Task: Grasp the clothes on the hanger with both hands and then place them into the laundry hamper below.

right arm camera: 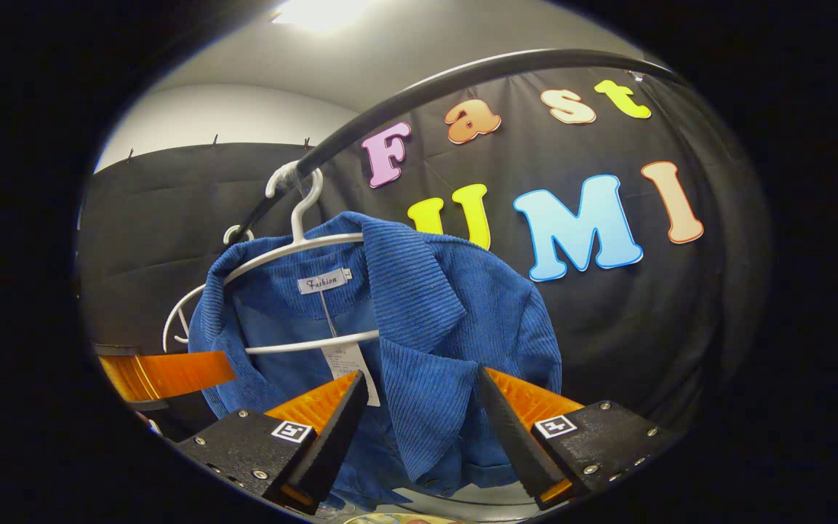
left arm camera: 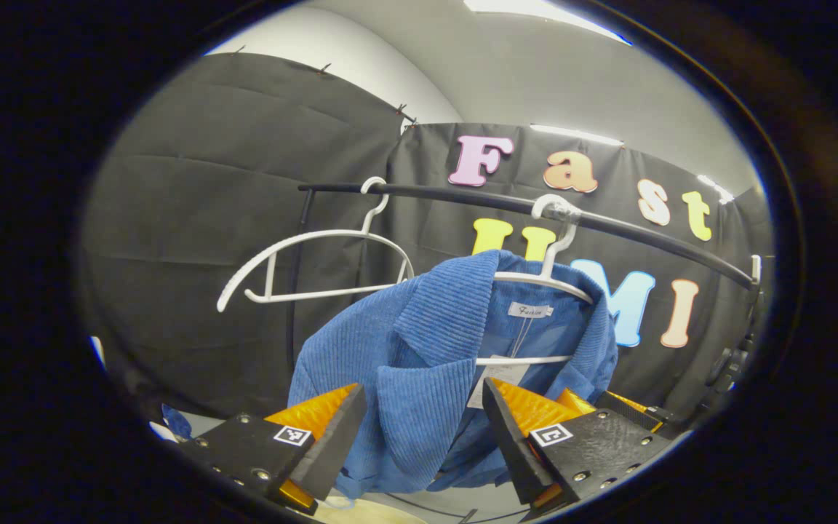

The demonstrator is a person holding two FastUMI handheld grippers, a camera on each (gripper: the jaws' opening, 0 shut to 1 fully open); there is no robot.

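A blue jacket (left arm camera: 419,364) hangs on a white hanger (left arm camera: 546,280) on a black rail (left arm camera: 644,236). The left gripper (left arm camera: 423,429) is wide open with the jacket's front flap between its 2 fingers. The right gripper (right arm camera: 419,418) is wide open too, around the other flap.

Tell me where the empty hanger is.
In the left gripper view, the empty hanger hangs on the rail, left of the blue jacket on its own hanger.
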